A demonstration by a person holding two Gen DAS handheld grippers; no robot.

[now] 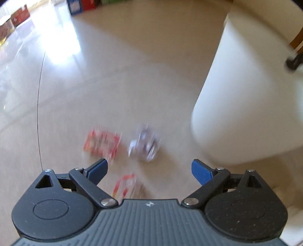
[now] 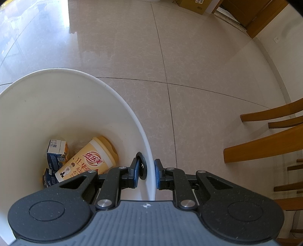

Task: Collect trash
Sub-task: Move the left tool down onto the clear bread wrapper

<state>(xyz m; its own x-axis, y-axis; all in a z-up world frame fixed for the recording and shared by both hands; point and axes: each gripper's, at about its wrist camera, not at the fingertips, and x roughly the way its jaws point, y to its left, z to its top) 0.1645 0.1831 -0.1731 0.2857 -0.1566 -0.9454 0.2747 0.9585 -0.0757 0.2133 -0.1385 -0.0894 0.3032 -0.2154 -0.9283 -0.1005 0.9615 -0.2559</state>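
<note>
Tools point steeply floorward (left gaping, right pinching bin).

Daylit, bright, both views. Left wrist view: heavy motion blur; the wrappers, the crumpled paper and the bin are smeared, only the left gripper body is sharp. Strong blown-out glare on the floor upper left, washing out the boxes there. Right wrist view: sharp, evenly lit, milder window glare upper left on the tiles. Soft shadow inside the bin, under the cup. Fisheye bends the grout lines and chair; dark vignette at corners.
</note>
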